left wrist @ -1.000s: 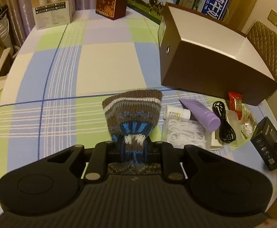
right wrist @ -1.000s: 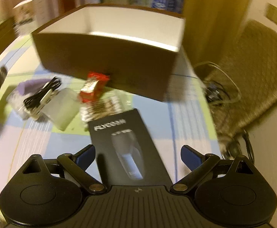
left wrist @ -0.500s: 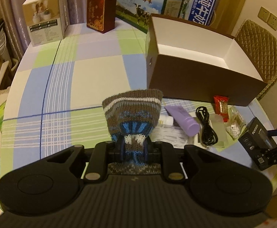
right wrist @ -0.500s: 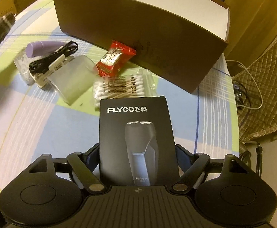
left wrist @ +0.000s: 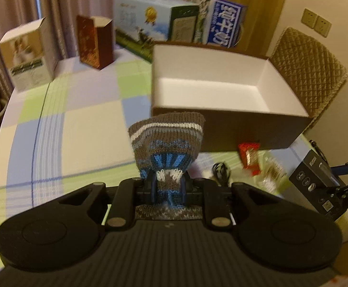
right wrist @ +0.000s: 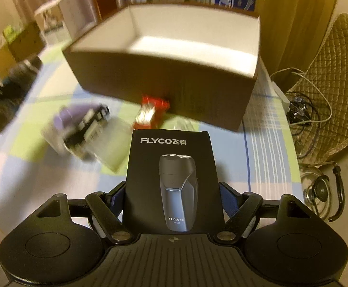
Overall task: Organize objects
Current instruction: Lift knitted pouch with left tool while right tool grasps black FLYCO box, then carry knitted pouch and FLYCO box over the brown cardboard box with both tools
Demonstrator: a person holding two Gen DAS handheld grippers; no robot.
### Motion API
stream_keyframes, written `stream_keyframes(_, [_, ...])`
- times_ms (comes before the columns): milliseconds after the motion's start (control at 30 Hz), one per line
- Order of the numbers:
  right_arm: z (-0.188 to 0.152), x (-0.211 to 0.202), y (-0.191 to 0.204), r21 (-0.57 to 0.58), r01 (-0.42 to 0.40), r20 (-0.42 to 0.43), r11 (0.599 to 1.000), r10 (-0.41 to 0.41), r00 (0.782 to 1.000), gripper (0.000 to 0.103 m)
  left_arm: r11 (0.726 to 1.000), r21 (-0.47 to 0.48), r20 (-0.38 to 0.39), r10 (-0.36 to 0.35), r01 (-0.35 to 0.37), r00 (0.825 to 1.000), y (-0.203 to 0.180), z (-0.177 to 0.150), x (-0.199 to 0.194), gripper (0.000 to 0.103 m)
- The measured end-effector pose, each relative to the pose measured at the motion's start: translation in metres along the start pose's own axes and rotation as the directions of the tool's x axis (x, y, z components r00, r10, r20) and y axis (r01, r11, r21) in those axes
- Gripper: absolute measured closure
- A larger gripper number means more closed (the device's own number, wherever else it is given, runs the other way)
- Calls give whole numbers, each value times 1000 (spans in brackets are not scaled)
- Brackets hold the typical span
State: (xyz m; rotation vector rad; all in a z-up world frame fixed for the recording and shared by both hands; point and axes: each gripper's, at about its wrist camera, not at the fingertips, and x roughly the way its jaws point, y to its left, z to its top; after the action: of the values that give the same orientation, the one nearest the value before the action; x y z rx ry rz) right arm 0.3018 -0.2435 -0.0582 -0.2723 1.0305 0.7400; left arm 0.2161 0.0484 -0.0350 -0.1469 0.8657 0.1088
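Note:
My left gripper (left wrist: 168,189) is shut on a brown, white and blue knitted sock (left wrist: 166,141) and holds it in the air, short of the open brown box (left wrist: 221,129) with a white inside. My right gripper (right wrist: 172,201) is shut on a black FLYCO shaver box (right wrist: 172,174) and holds it above the table in front of the same brown box (right wrist: 164,86). The shaver box also shows at the right of the left wrist view (left wrist: 317,181).
On the checked tablecloth before the brown box lie a red packet (right wrist: 150,114), a purple tube (right wrist: 66,117), a black cable (left wrist: 220,169) and cotton swabs (left wrist: 272,169). Cartons (left wrist: 150,24) stand at the back. A quilted chair (left wrist: 310,67) stands to the right.
Both grippers have risen and moved towards the brown box, whose white inside now shows. My right gripper closed on the shaver box and lifted it off the table.

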Motion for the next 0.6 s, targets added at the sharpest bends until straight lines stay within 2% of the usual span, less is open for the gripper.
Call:
stream_keyframes(333, [63, -41, -11, 92, -81, 165, 992, 65, 984, 27, 998, 58, 80, -40, 36, 996, -32, 57, 14, 88])
stream_keyframes(600, [121, -32, -26, 145, -54, 252, 988, 16, 968, 27, 995, 94, 87, -32, 23, 996, -51, 105, 47, 87])
